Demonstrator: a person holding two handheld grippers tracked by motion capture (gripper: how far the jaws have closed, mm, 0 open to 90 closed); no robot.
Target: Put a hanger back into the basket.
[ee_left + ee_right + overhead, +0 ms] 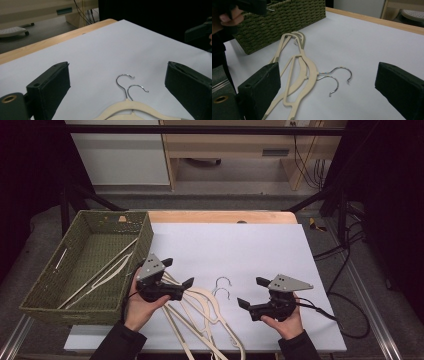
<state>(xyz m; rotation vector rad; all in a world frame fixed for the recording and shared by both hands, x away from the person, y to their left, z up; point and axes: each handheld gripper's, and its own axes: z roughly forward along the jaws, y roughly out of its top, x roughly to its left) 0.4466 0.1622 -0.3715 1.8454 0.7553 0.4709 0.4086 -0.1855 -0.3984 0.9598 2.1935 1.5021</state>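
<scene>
— What's the biggest thing on the table?

— A white sheet covering the wooden tabletop. Next is the woven green basket at the left edge, rectangular with a coarse weave; cream hangers lie slantwise inside it.

— And outside the basket?

— Two more cream hangers lie flat on the sheet, overlapped, just beside the basket, smooth and curved, their thin metal hooks side by side, pointing toward the table's middle.

— The tools?

— The left gripper hovers over the hangers' shoulders, jaws spread wide, holding nothing. The right gripper sits just right of the hooks, equally wide, empty too.
</scene>
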